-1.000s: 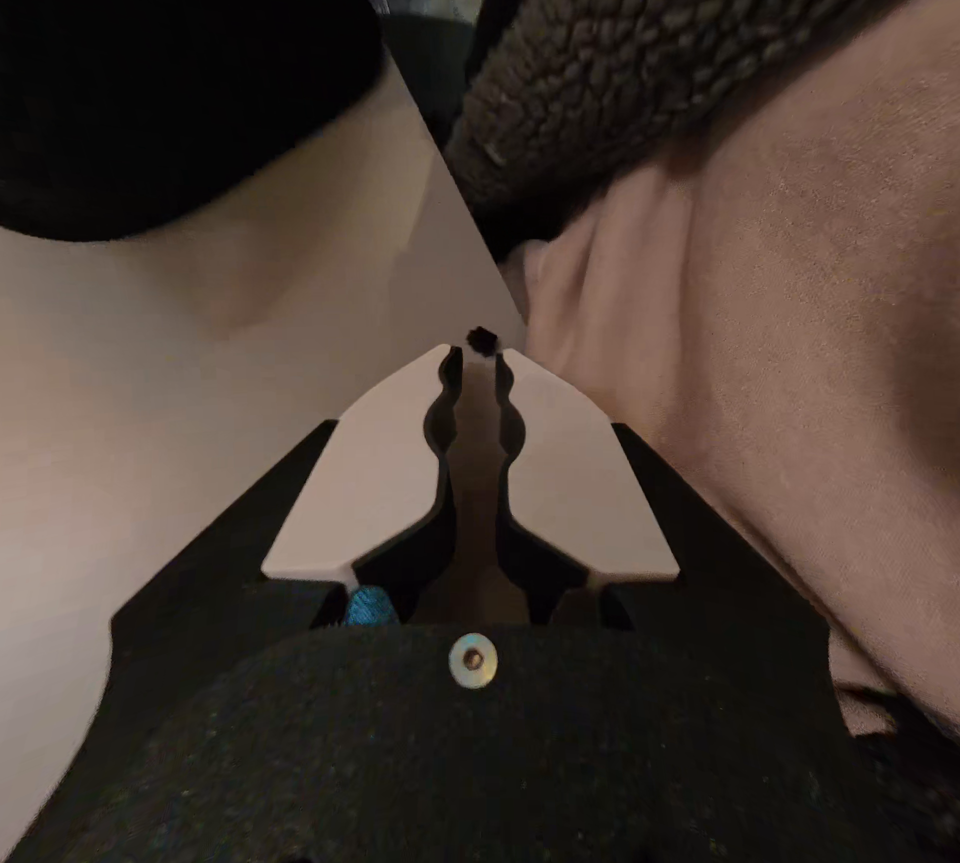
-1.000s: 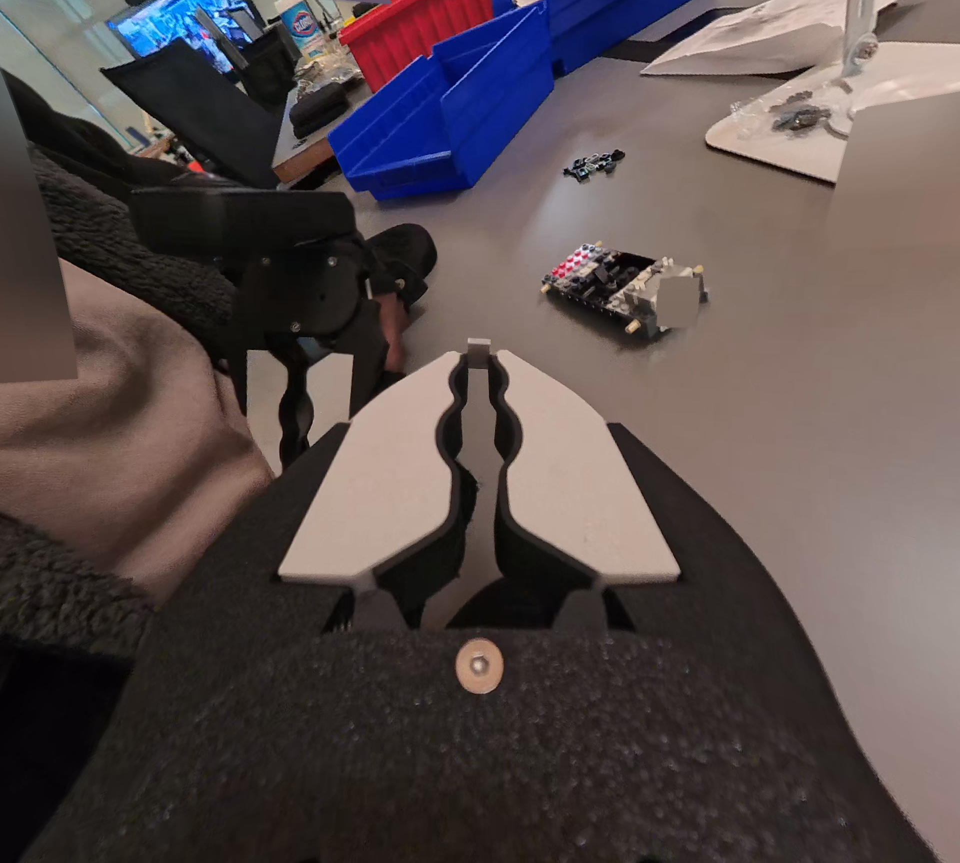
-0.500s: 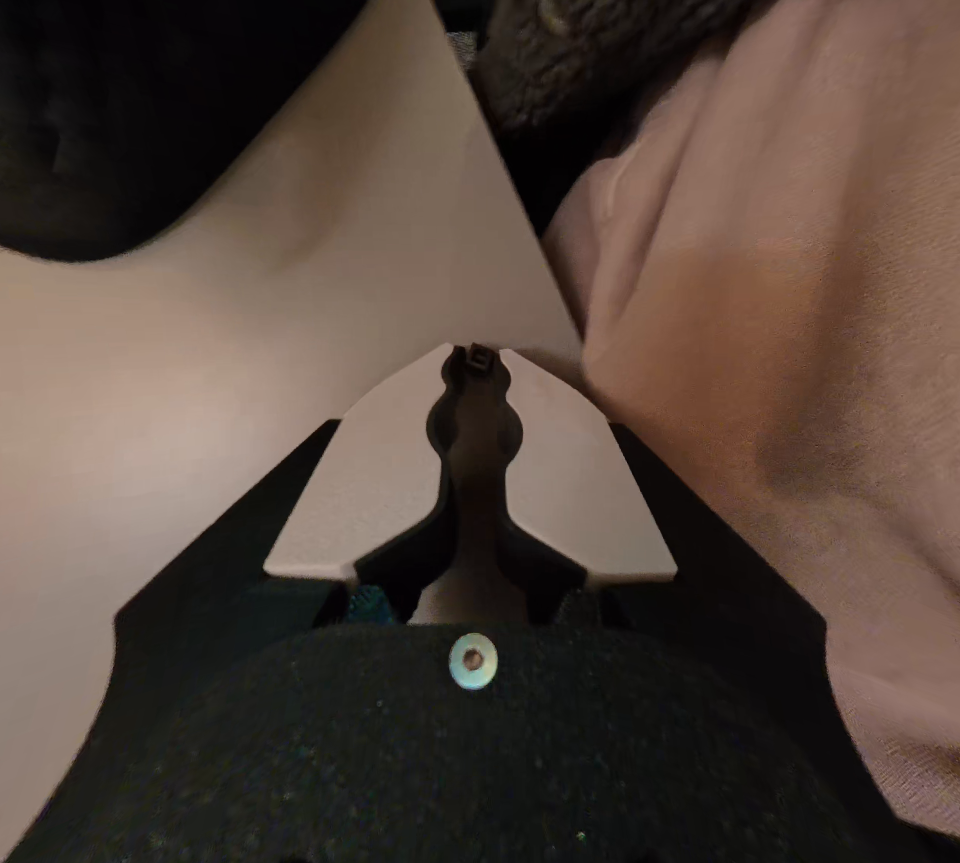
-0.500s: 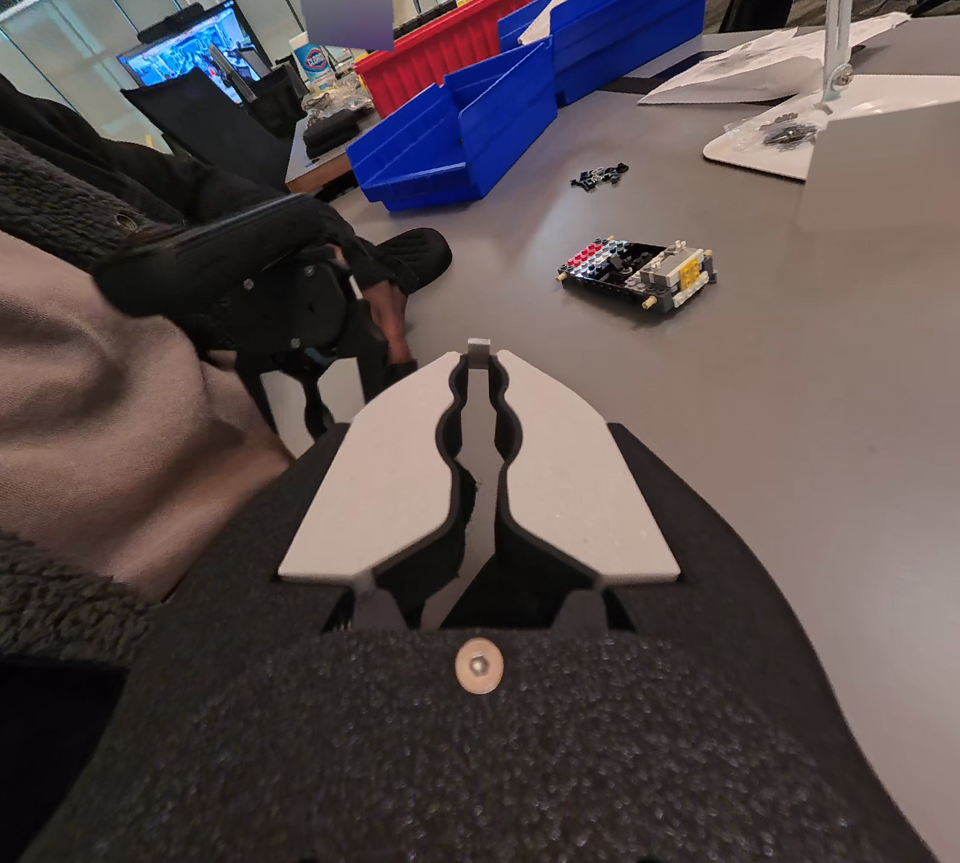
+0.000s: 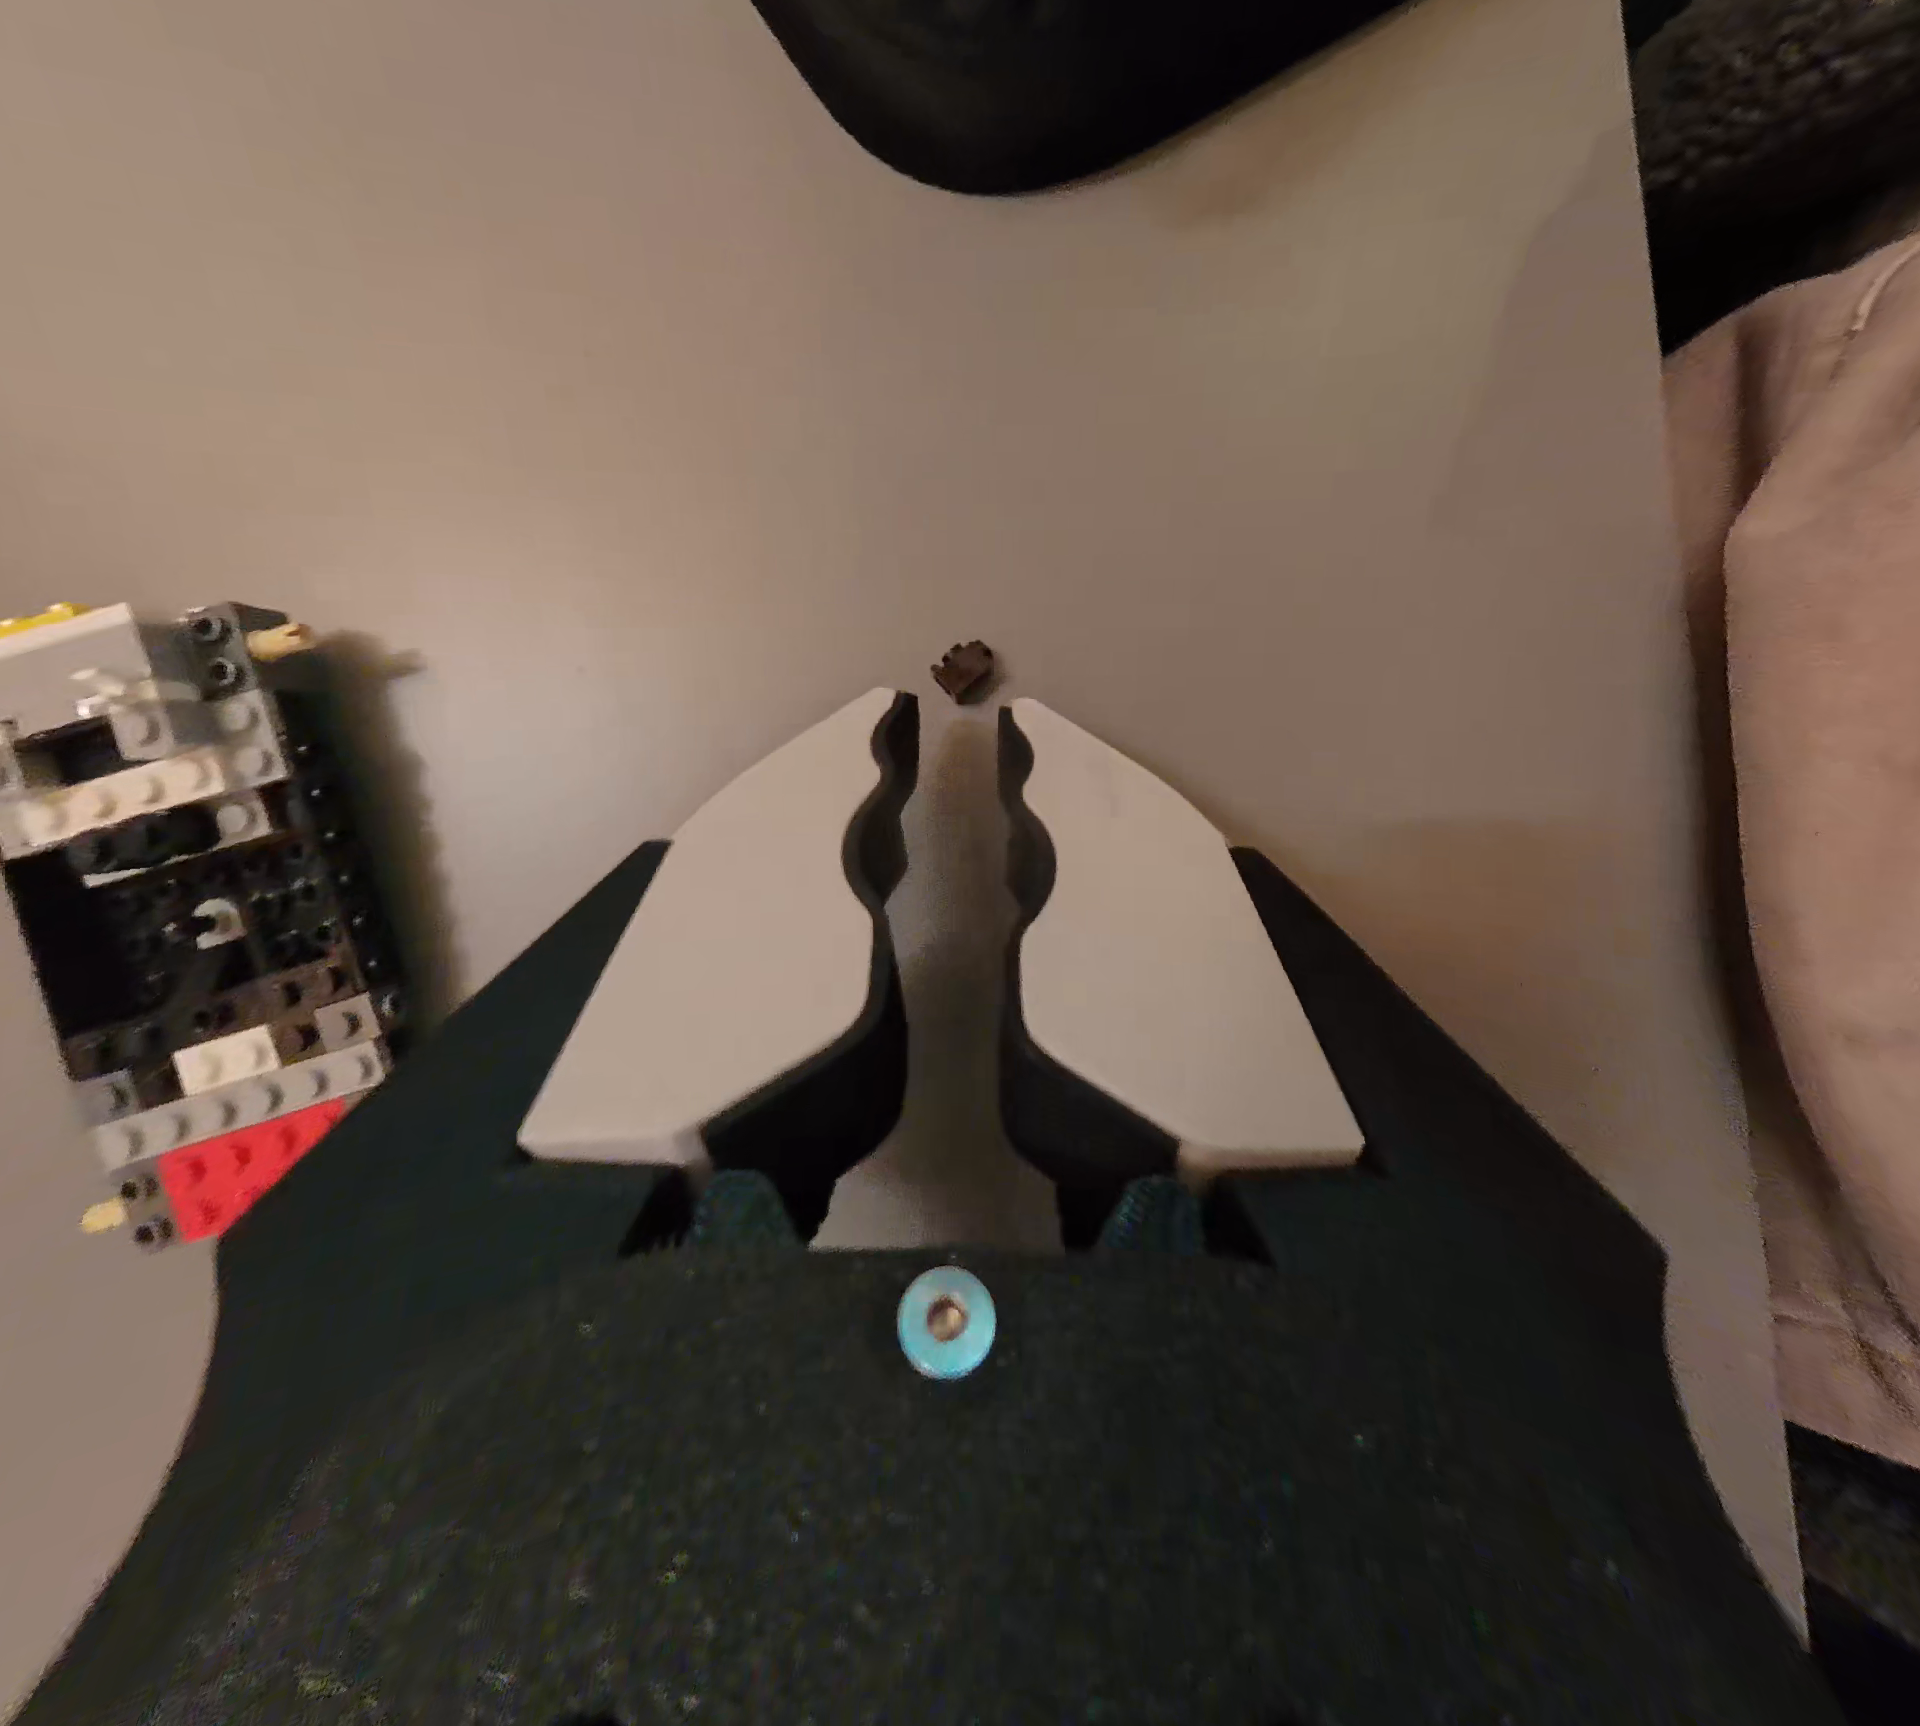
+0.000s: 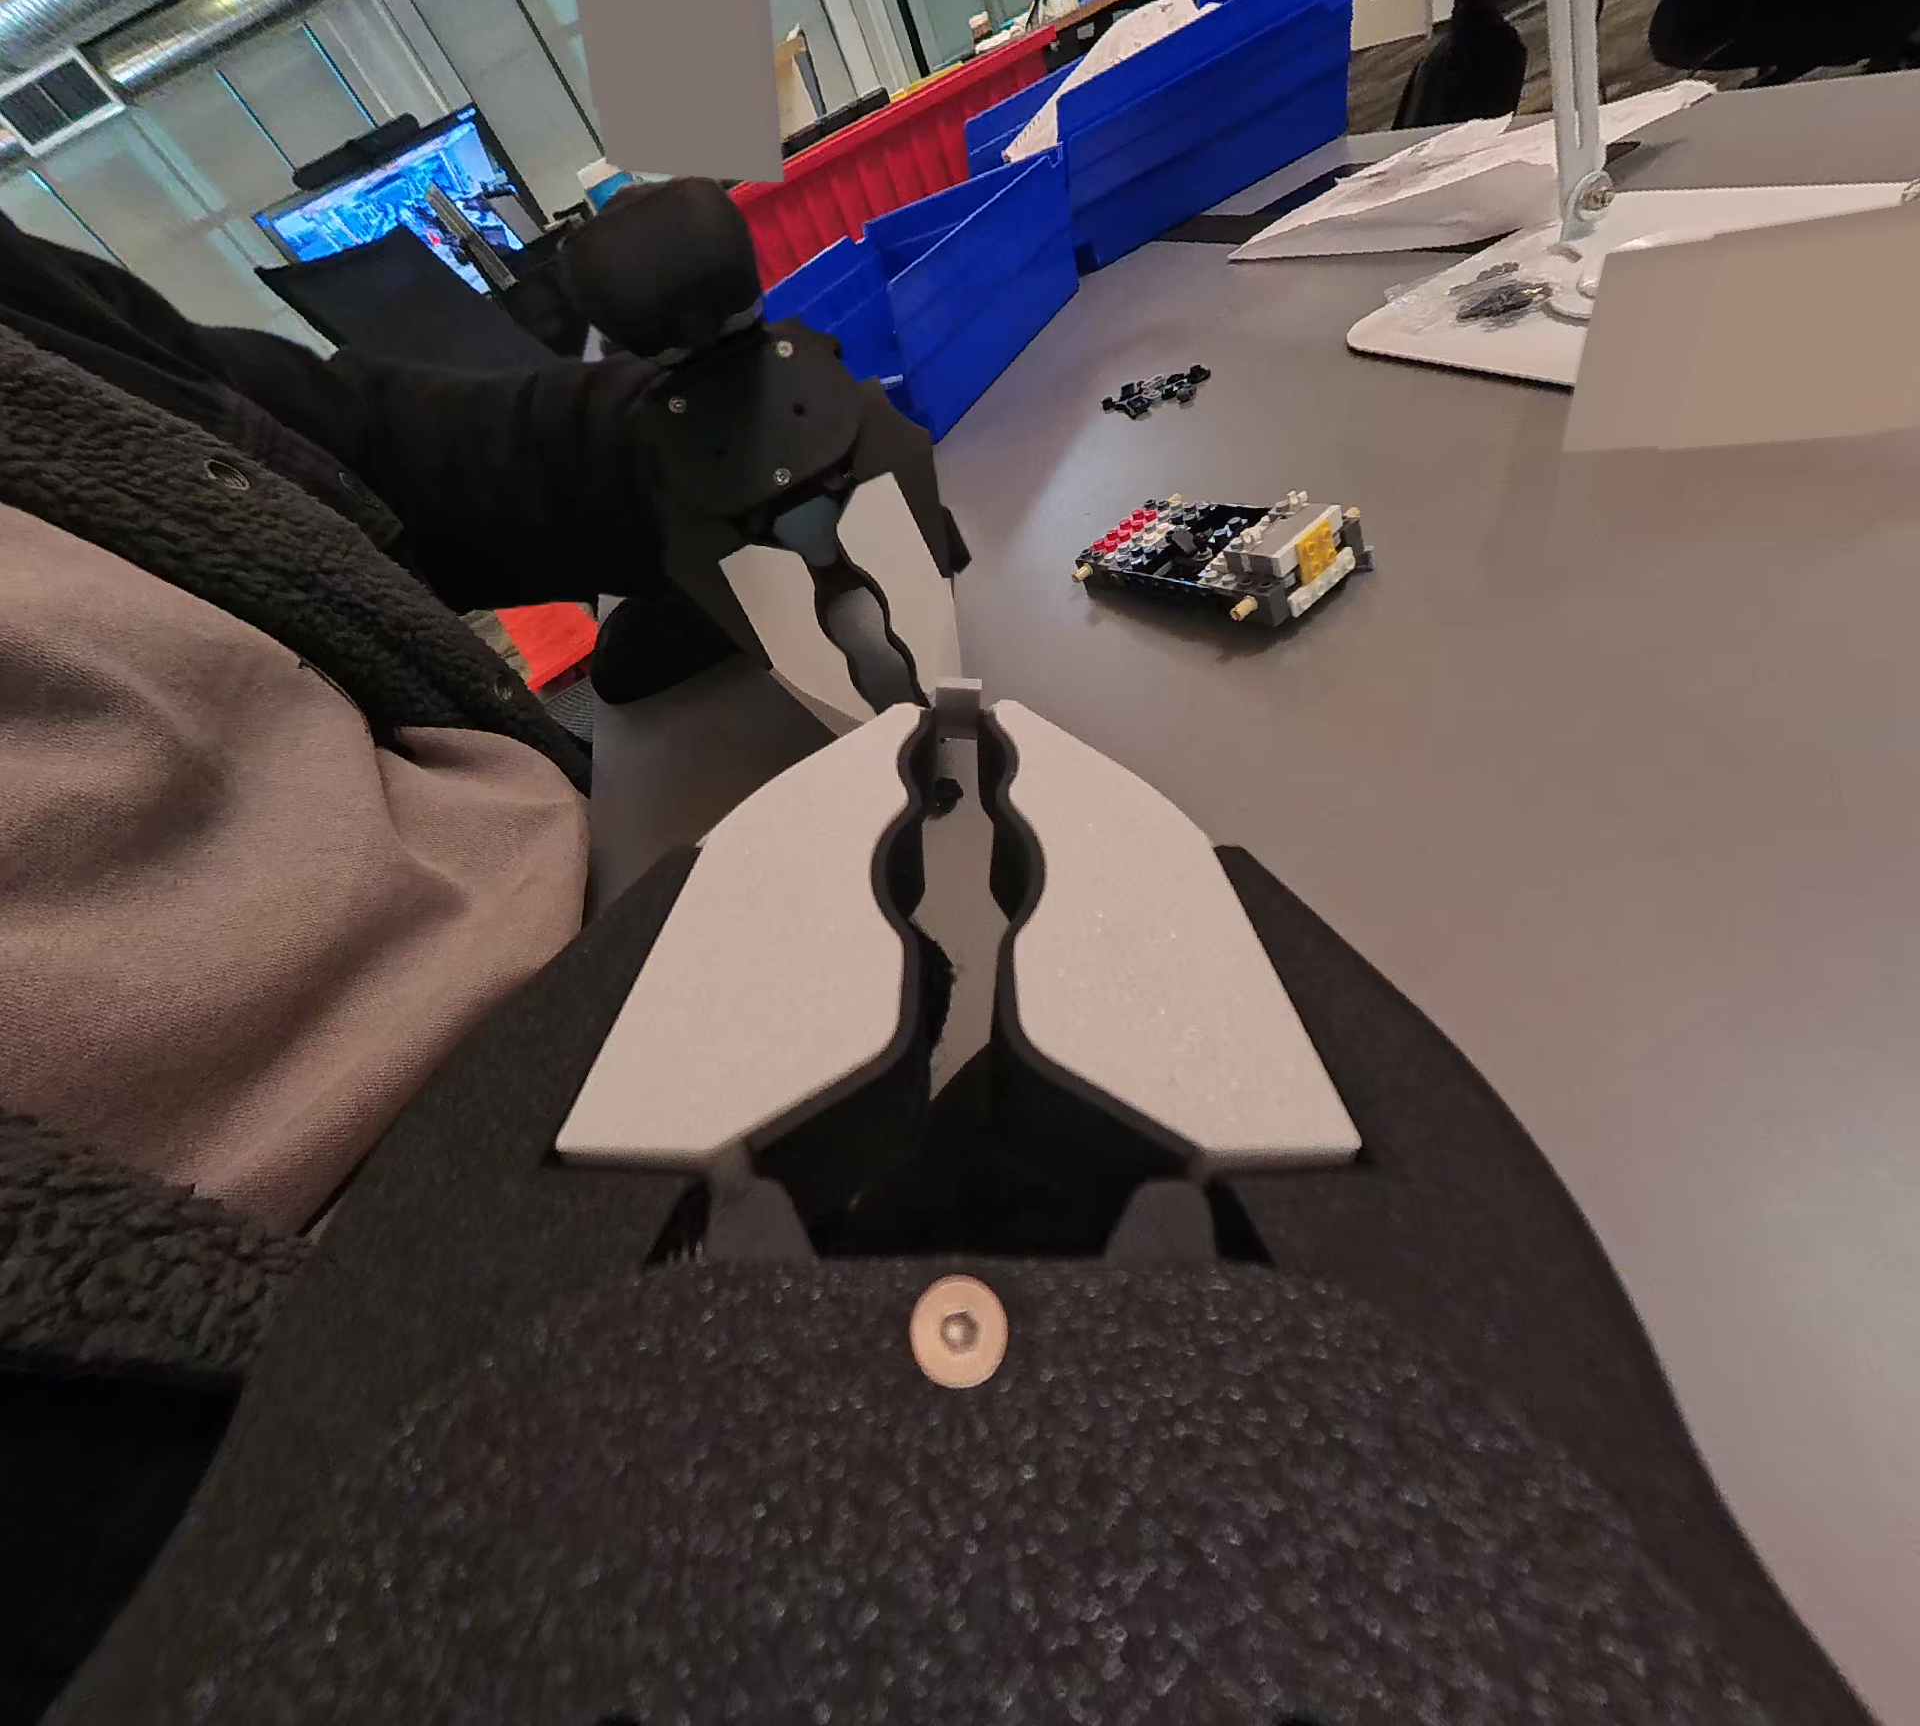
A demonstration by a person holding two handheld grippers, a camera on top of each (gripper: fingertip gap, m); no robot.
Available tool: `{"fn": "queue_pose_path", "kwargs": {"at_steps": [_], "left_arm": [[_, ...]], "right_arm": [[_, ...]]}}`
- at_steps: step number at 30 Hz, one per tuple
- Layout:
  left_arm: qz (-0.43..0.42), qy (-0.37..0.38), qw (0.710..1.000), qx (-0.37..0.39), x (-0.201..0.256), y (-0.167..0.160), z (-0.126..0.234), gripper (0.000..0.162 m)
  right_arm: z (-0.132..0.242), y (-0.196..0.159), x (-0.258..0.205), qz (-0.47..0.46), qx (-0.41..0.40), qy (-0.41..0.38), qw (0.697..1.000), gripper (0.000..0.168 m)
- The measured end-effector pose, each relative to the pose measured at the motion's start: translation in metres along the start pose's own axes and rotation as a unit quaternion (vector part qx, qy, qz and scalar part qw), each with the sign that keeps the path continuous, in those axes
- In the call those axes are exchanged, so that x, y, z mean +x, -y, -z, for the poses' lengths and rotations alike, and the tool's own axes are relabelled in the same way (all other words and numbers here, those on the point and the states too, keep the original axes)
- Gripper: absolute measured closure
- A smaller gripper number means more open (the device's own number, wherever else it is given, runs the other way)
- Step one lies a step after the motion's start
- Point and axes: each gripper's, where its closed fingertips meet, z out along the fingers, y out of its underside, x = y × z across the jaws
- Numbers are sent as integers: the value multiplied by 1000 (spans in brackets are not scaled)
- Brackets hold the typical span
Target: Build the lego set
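Nearest to us, at the table's (image 6: 1558,845) front edge beside the person's sleeve, our right gripper (image 6: 958,708) has its fingers drawn together on a small grey brick (image 6: 957,697), pinched at the very tips. Our left gripper (image 5: 958,708) hangs over the same edge with its fingers a little apart and nothing between them; a tiny dark piece (image 5: 964,670) lies on the table just past its tips, untouched by either finger.

Farther in, toward the middle of the table, sits the partly built model (image 6: 1226,556): a black base with grey plates, a red patch at one end and a yellow piece at the other, pegs sticking out at the sides. We judge it roughly a flat first layer, with no upper structure yet.

Beyond it, a small black sub-assembly (image 6: 1153,388) lies alone, and a bag of parts (image 6: 1496,303) rests on the white stand base (image 6: 1455,346) near the far edge, so much seems left. Blue bins (image 6: 1039,263) line the far left edge.
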Motion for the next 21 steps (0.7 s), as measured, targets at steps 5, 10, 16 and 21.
{"fn": "queue_pose_path", "kwargs": {"at_steps": [5,10,16,21], "left_arm": [[-79,25,997,4,4,4,-2,152],[-152,28,987,-37,3,3,-8,153],[-182,8,981,-62,2,2,-14,157],[-181,0,981,-73,-4,3,-16,156]], "right_arm": [[-1,-1,1,-1,2,6,1000,161],[-1,-1,1,1,4,9,1000,161],[1,2,2,-4,14,12,1000,161],[2,3,3,-8,19,17,1000,161]]}}
